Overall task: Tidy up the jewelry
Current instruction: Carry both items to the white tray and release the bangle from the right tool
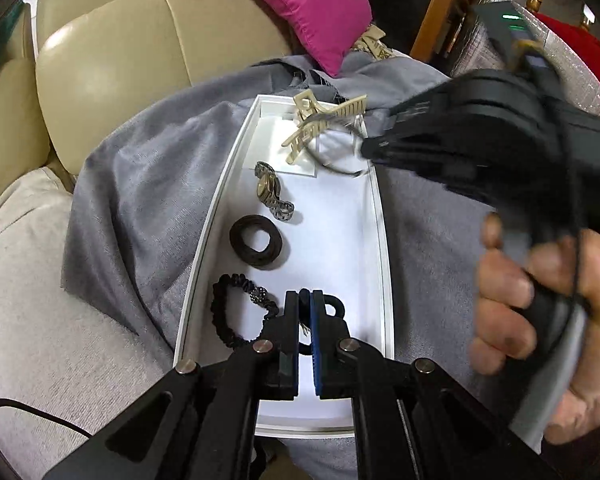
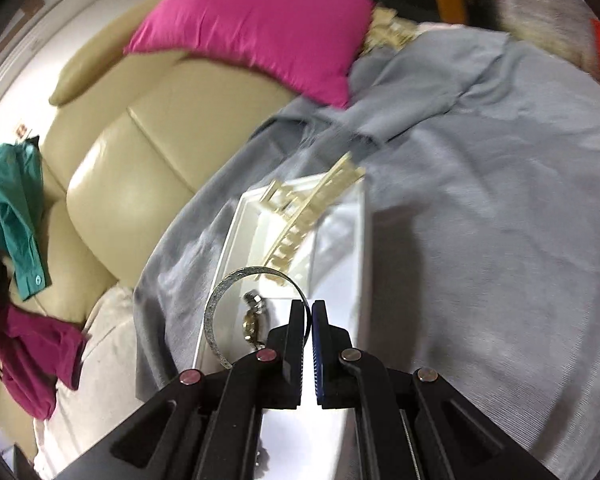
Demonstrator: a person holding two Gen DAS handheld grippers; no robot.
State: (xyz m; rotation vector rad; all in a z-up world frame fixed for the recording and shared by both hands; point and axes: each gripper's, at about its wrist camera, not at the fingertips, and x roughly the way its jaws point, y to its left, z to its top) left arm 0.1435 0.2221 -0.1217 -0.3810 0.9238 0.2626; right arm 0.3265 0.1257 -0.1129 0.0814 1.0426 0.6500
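Note:
A white tray (image 1: 382, 264) lies on a grey cloth and holds a beige hair claw (image 1: 320, 124), a metal watch (image 1: 272, 196), a dark ring-shaped scrunchie (image 1: 256, 242) and a black beaded elastic band (image 1: 236, 308). My left gripper (image 1: 305, 300) is shut on a black hair tie (image 1: 334, 306) over the tray's near end. My right gripper (image 2: 309, 312) is shut on a silver bangle (image 2: 224, 300), held above the tray (image 2: 236, 224) near the watch (image 2: 254, 320) and hair claw (image 2: 300, 224). In the left wrist view the right gripper (image 1: 370, 148) is blurred over the tray's far right.
The grey cloth (image 1: 140, 200) covers a cushion beside a cream leather sofa (image 1: 120, 60). A magenta pillow (image 1: 312, 4) lies behind the tray. Green and magenta clothes (image 2: 16, 208) hang at the left. Wooden furniture (image 1: 428, 8) stands at the back.

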